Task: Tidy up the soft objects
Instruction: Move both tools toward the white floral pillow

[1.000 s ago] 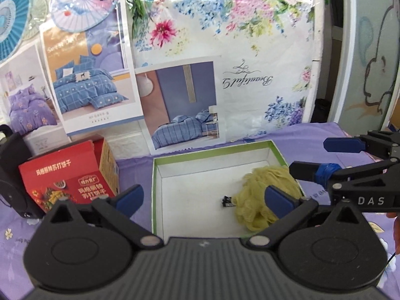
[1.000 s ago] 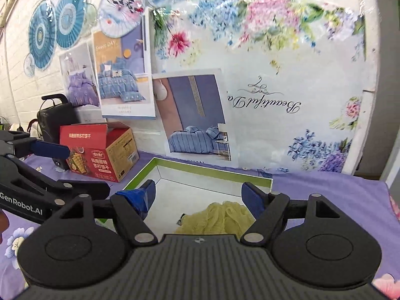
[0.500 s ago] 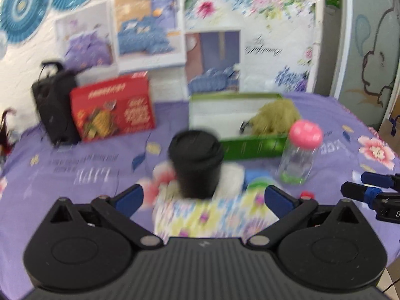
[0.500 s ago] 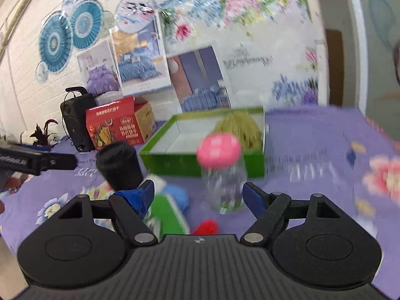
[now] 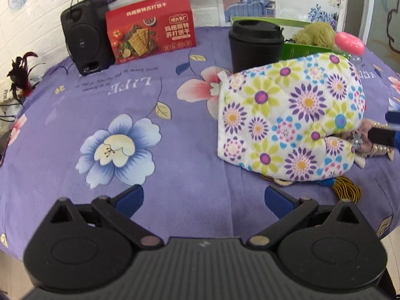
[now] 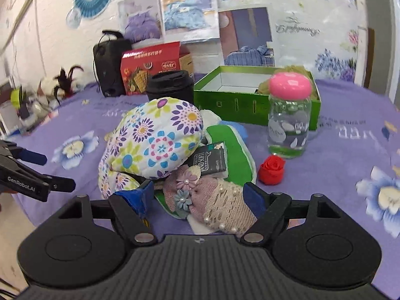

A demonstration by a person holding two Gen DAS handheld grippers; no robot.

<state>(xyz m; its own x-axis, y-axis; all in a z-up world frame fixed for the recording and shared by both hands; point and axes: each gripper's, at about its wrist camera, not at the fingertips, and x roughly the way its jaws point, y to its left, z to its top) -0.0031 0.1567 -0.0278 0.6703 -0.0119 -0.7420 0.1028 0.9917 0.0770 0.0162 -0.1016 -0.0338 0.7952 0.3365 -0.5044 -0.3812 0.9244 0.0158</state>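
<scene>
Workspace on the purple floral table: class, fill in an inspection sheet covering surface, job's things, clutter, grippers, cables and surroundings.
Surface: purple floral cloth, covering the table.
Job's things: floral oven mitt heaped on a green-edged pad; pink beaded knit piece in front; yellow-green mesh pouf already in the green box.
Clutter: black lidded cup, pink-lidded clear jar, red rose, dark small packet, red cracker box.
Grippers: left gripper open over bare cloth; right gripper open, knit piece between its fingers, pads not pressing.
Cables: thin black cord at the black speaker.
Surroundings: wall with bedding posters and paper fans.
</scene>
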